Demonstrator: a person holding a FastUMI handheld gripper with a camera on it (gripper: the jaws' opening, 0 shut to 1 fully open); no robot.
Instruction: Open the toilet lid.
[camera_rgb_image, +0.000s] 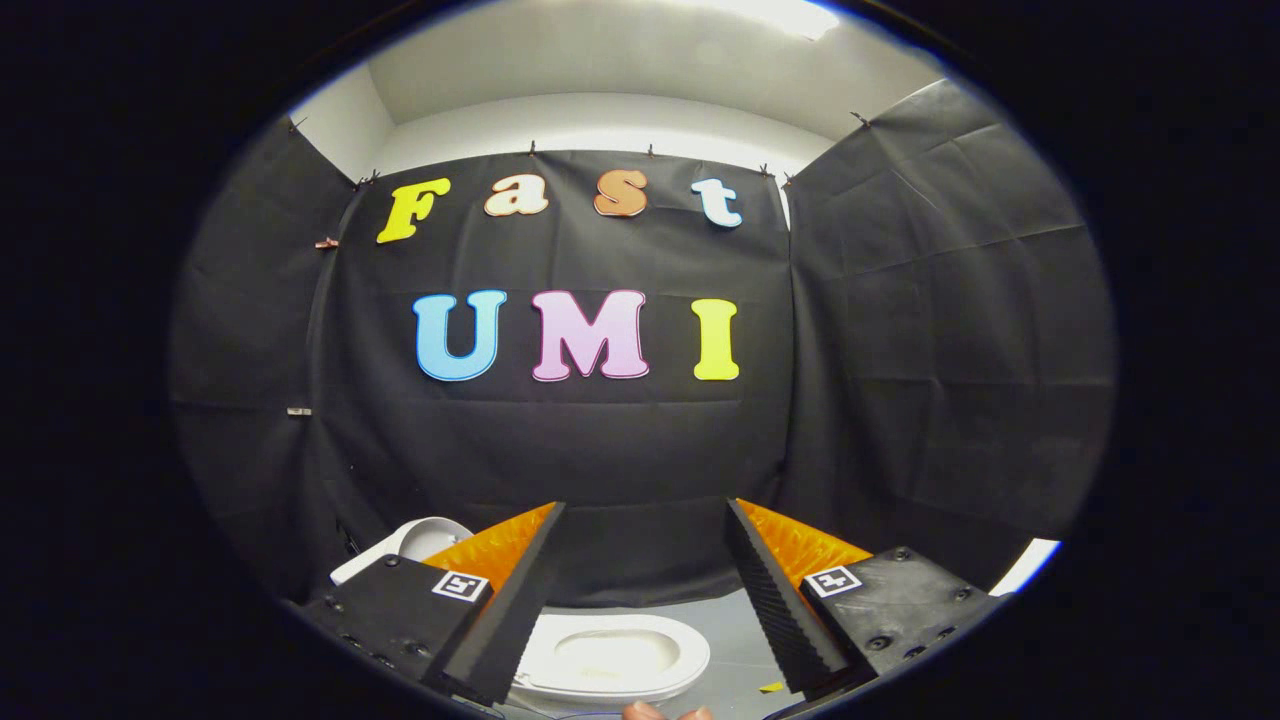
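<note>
Black cloth walls close off the booth on three sides, with a pale ceiling and a bright light above them. Nearest to you, a fingertip or two (668, 712) peeks in at the very bottom, just below the toilet. Your jaws (645, 590) stand wide apart and hold nothing; the two fingers (500, 625) angle inward toward the far cloth. Between them and a little below sits the toilet (615, 660) on a grey floor (735, 620), its white seat ring down and the bowl showing open through it. Whether that ring is the seat or the lid you cannot tell for sure. Off past the left finger, a white rounded part (425, 540) rises against the cloth; it may be the raised lid or the tank, too little shows to say. A small yellow scrap (770, 687) lies on the floor beside the right finger.
</note>
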